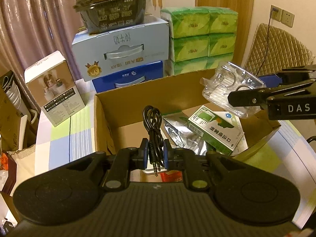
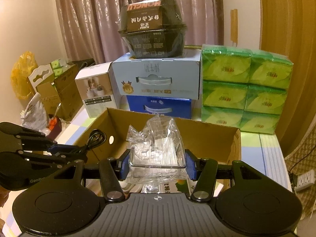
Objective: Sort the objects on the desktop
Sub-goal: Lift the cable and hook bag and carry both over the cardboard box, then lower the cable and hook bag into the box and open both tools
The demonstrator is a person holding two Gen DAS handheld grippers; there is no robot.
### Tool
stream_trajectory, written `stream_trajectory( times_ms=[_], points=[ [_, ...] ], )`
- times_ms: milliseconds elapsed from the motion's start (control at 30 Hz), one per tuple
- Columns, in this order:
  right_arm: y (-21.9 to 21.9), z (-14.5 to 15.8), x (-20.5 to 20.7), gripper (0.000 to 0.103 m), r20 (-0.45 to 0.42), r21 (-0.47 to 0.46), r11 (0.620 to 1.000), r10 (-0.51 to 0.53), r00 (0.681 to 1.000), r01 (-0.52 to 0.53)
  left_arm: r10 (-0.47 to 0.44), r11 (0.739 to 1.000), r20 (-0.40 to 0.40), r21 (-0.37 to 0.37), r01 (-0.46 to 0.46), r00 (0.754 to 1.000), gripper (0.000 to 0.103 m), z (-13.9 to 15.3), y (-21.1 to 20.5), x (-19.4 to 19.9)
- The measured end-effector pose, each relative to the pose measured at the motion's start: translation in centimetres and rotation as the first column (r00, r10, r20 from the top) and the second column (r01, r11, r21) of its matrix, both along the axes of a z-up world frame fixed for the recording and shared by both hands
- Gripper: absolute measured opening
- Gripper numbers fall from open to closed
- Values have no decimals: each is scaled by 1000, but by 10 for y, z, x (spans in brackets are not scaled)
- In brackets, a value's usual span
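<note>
Black audio cable (image 1: 153, 130): coiled bundle w/ two jack plugs hanging at its near end, pinched between the blue pads of the left gripper (image 1: 154, 154), which is closed narrow on it. Bundle sits over the near-left wall of the open cardboard box (image 1: 102, 118); loop end points up and away from the gripper. In the right wrist view the cable (image 2: 94, 138) sticks out past the left gripper (image 2: 65, 150) toward the box's left wall.

Clear plastic container (image 2: 158, 154) in crinkled film wrap: held across its width by the right gripper (image 2: 157, 166), jaws set wide and closed on it. It hangs above the box interior; in the left wrist view the container (image 1: 231, 90) sits over the far-right part of the box.

Box contents, as seen from the left wrist: green medicine carton (image 1: 215, 130), silver foil pouch (image 1: 177, 132).

Risks (judgement):
- Cable grip is on a loose bundle, so strands may slip through the pads and uncoil; plugs could snag the box wall on lowering.
- Film wrap is slick and thin-walled plastic flexes, so the container may rotate or slide out if the squeeze is uneven.
- Both tools work over one box, so they may collide if lowered together.
- Container dropped on the carton may rest tilted.

Surroundings: tissue packs (image 2: 244, 90), stacked blue boxes (image 2: 156, 83), black bowl (image 2: 152, 33) on top, white product box (image 1: 55, 86) on the checked tablecloth (image 1: 65, 138).
</note>
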State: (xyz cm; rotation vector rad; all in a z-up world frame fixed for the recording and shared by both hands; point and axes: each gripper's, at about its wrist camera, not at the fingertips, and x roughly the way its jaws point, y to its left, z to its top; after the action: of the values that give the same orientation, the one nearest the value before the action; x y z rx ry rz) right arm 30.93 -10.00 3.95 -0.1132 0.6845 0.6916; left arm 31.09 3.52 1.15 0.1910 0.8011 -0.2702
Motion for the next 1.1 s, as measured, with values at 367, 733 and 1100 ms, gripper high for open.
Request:
stream_trajectory(
  times_ms=[367,733,1100],
  points=[
    [16,-9,17,52,-27,-8,1000,6,1000,-6,24,1000,-36,-16,-25,999,11,-10,15,24],
    [43,-28,45,52,-80,7,1000,6,997,-6,35,999,-67,-6,-35,997,11,-29,24,55],
    [55,-44,58,52,-99,-3,1000,6,995,-6,41,999,-88,-8,-42,995,11,-46,27,74]
  ],
)
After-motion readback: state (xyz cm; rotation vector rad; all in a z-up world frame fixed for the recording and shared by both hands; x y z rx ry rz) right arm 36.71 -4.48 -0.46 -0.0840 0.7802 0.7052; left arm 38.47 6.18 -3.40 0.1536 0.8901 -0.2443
